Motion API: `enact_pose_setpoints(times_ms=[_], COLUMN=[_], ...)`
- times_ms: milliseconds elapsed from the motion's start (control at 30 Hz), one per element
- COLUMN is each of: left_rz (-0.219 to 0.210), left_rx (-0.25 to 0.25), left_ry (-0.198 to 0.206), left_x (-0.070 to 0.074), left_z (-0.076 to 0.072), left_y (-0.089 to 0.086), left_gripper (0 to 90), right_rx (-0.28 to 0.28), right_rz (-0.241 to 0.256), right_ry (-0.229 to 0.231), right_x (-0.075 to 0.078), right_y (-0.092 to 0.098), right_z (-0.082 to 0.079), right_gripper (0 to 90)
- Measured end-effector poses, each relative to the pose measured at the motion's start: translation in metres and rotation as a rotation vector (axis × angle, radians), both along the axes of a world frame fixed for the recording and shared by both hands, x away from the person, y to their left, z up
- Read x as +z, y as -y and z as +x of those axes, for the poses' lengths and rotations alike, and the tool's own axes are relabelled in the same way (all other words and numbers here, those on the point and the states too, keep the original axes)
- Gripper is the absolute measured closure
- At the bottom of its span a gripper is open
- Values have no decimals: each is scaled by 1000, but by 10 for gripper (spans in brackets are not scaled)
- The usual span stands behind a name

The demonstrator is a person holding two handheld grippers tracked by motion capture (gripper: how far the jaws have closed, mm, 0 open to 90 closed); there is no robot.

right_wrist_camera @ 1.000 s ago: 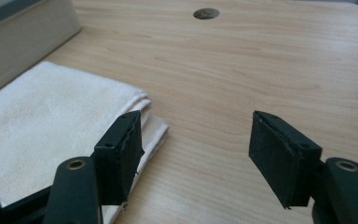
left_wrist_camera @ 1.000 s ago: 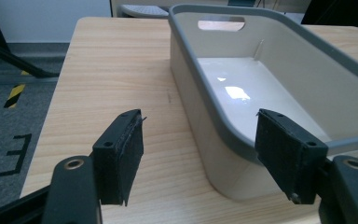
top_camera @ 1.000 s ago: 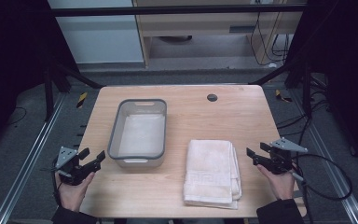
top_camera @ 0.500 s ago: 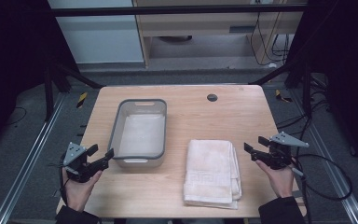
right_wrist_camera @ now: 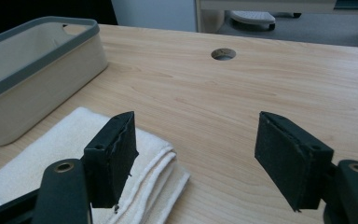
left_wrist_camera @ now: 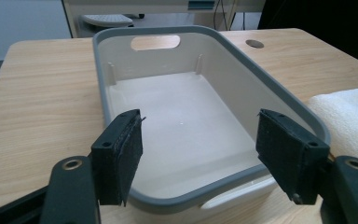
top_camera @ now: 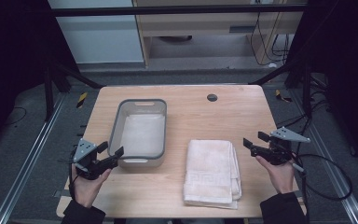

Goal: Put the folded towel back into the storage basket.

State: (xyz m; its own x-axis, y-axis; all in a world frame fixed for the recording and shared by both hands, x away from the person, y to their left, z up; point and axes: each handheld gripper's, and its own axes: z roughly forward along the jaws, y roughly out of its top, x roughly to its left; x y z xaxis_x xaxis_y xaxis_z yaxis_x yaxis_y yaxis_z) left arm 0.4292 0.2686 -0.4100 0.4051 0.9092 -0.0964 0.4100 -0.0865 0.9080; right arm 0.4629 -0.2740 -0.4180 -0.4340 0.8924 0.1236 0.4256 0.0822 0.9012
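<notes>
A white bin with a grey rim (top_camera: pixel 141 101) (left_wrist_camera: pixel 242 60) stands empty on the left half of the wooden table (top_camera: pixel 205 116). A folded cream towel (top_camera: pixel 212 170) (right_wrist_camera: pixel 51 154) lies to its right, near the front edge. My left gripper (top_camera: pixel 109 151) (left_wrist_camera: pixel 200 154) is open, just off the bin's near left corner, its jaws spanning the bin's near wall. My right gripper (top_camera: pixel 254 142) (right_wrist_camera: pixel 193 154) is open a little right of the towel, its left jaw over the towel's far corner. Nothing is held.
A round cable hole (top_camera: pixel 212 97) (right_wrist_camera: pixel 223 53) sits in the tabletop at the back. Bare wood lies between the bin and the right edge. Black frame legs and cables (top_camera: pixel 326 163) stand off the table's sides; a desk is behind.
Both grippers have moved inward: the left one right and forward toward the bin's near corner, the right one left toward the towel. Bin and towel have not moved.
</notes>
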Motion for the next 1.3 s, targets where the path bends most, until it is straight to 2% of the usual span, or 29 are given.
enact_pose_setpoints(times_ms=[200, 667, 1067, 1133, 1300], left_rz=[33, 46, 66, 66, 71], left_rx=[-35, -110, -188, -192, -236], left_ry=[14, -3, -21, -22, -27], left_x=[4, 5, 1, 1, -4], left_z=[2, 6, 5, 4, 0], left_y=[18, 50, 93, 96, 117], left_gripper=[309, 301, 286, 286, 290], right_rx=[14, 45, 84, 87, 99], right_rz=[3, -1, 2, 4, -9], right_ry=[1, -10, -39, -41, -65], right_x=[4, 8, 1, 0, -3], right_y=[-5, -14, -24, -25, -29], right_z=[4, 10, 15, 16, 17], right_gripper=[289, 293, 292, 286, 266])
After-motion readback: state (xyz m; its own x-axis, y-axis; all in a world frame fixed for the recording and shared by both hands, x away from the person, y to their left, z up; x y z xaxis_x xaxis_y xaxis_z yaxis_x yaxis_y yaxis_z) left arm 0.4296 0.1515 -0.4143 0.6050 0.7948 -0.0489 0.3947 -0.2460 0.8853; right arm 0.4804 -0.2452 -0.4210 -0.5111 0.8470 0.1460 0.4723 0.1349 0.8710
